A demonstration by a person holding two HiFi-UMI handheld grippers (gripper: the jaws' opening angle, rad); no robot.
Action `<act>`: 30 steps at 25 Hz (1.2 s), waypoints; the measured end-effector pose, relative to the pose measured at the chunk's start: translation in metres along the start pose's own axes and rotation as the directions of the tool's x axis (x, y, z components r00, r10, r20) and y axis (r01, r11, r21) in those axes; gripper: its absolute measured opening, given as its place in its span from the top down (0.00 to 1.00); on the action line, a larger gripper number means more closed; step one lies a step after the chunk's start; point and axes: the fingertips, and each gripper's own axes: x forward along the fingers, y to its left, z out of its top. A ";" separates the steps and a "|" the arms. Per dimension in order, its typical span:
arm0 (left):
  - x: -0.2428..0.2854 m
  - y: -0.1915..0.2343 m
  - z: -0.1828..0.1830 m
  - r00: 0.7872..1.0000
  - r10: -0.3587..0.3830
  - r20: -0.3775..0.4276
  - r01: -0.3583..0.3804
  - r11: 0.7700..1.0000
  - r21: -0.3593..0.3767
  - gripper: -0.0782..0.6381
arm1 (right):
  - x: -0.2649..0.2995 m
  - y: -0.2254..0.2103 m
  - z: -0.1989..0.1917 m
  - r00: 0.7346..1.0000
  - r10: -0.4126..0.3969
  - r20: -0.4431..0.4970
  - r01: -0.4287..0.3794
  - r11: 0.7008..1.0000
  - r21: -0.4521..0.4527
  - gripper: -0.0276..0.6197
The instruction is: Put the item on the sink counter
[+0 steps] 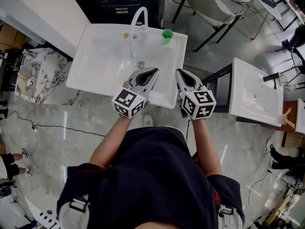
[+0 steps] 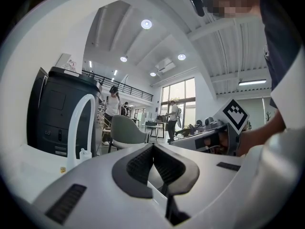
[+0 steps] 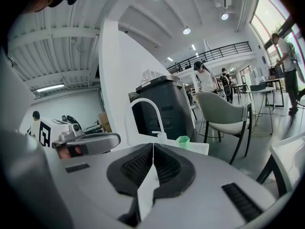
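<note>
A white sink counter (image 1: 84,61) with a curved white faucet (image 1: 139,17) lies below me. A green cup (image 1: 167,34) stands at its back right corner, also seen past the right gripper's tips (image 3: 183,141). A small bottle (image 1: 135,35) and a tiny yellow item (image 1: 126,35) sit beside the faucet base. My left gripper (image 1: 153,71) hovers over the basin's front edge, shut with nothing in it (image 2: 153,148). My right gripper (image 1: 179,72) is level with it just to the right, also shut and empty (image 3: 153,148). Neither touches the cup.
A second white sink (image 1: 253,93) stands at the right, with a dark frame between the two. A grey chair (image 1: 209,6) is behind the counter at the right, and a black cabinet (image 1: 119,1) stands behind the faucet. White wall at the left.
</note>
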 end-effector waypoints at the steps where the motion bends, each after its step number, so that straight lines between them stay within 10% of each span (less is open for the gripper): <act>1: 0.001 -0.004 0.001 1.000 0.002 -0.001 -0.002 1.000 0.001 0.87 | -0.004 -0.002 0.001 1.000 0.001 0.001 -0.001 1.000 -0.003 0.91; 30: -0.053 -0.108 0.013 0.991 0.127 0.032 -0.128 0.992 0.004 0.87 | -0.100 0.032 -0.002 0.995 0.092 0.038 -0.089 0.993 -0.077 0.91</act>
